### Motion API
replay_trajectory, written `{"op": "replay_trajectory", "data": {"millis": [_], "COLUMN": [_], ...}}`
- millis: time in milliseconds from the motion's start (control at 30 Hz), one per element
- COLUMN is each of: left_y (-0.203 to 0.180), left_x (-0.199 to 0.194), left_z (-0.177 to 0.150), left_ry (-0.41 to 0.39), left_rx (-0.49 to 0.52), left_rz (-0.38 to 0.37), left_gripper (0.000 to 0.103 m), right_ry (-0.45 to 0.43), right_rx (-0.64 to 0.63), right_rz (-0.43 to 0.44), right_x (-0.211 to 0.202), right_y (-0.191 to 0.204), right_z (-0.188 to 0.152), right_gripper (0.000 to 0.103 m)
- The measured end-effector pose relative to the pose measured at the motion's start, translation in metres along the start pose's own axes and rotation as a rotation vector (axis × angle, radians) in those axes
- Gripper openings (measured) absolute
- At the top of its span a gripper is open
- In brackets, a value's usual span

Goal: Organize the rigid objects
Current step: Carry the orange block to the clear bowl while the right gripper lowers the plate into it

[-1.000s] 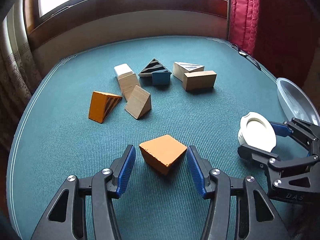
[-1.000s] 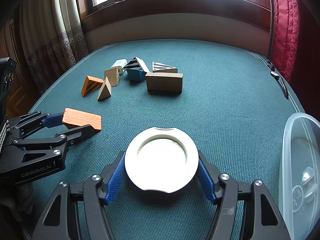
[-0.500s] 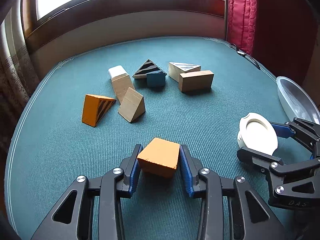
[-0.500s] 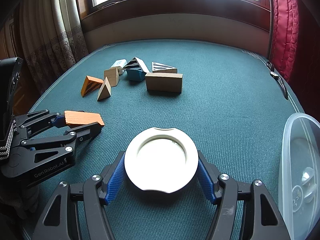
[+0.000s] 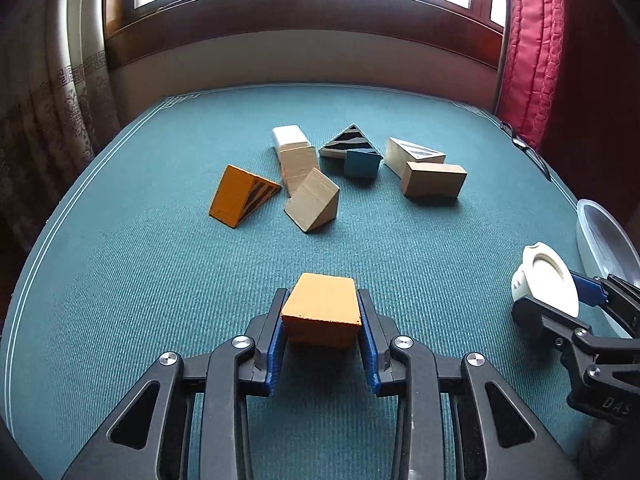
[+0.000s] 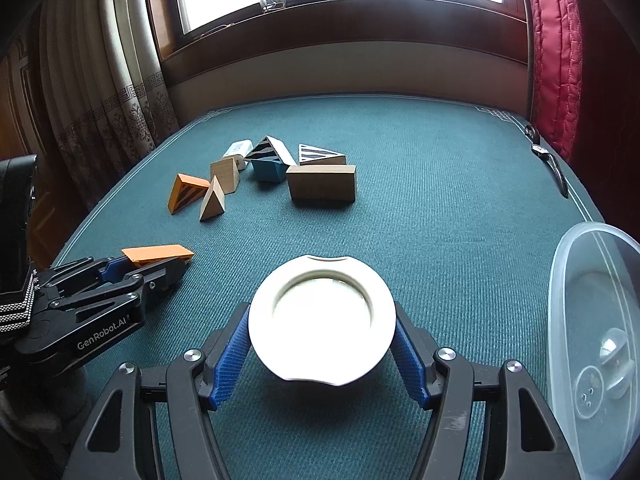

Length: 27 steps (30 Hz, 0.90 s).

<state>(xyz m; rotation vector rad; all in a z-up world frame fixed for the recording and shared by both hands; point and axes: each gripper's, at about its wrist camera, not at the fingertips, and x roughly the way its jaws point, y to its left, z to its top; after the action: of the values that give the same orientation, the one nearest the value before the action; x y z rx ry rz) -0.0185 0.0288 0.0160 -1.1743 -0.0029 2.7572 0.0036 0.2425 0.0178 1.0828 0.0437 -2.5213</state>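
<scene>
My left gripper (image 5: 321, 332) is shut on an orange block (image 5: 322, 314), its blue pads against both sides, just above the green tablecloth. The block also shows in the right wrist view (image 6: 158, 254). My right gripper (image 6: 322, 346) is shut on a round white holder (image 6: 322, 316) and holds it over the cloth; it also shows in the left wrist view (image 5: 546, 286). Several more blocks lie in a cluster further back: an orange striped wedge (image 5: 242, 196), a plain wood wedge (image 5: 314, 200), a blue block (image 5: 362, 163) and a wood brick (image 5: 434, 179).
A clear plastic container (image 6: 596, 340) stands at the table's right edge, beside the right gripper. A wristwatch (image 6: 550, 158) lies near the far right edge. Curtains hang left and right, with a window wall behind the table.
My left gripper closed on the orange block, which had been lying loose between its open fingers, and turned it square. The right gripper kept hold of the white holder and barely moved.
</scene>
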Motion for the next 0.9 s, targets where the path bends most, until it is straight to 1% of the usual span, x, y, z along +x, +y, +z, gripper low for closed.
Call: {"op": "replay_trajectory", "data": {"millis": [167, 333, 633, 900], "left_y": [-0.002, -0.010, -0.038, -0.069], "left_x": [-0.004, -0.007, -0.014, -0.032], "left_z": [-0.003, -0.005, -0.007, 0.001], "left_ry": [-0.008, -0.003, 0.006, -0.021], "left_rx": [0.001, 0.007, 0.034, 0.081], "left_rz": [0.018, 0.013, -0.023, -0.074], "left_gripper": [0.033, 0.033, 0.033, 0.033], "right_ry": [-0.030, -0.060, -0.145, -0.144], "right_rx": [0.027, 0.074, 0.151, 0.222], "right_rz": [-0.010, -0.035, -0.109, -0.207], "right_x": [-0.016, -0.037, -0.088, -0.109], "right_y": [-0.010, -0.029, -0.070, -0.112], "right_z": [0.001, -0.001, -0.007, -0.023], "right_gripper": [0.069, 0.069, 0.069, 0.069]}}
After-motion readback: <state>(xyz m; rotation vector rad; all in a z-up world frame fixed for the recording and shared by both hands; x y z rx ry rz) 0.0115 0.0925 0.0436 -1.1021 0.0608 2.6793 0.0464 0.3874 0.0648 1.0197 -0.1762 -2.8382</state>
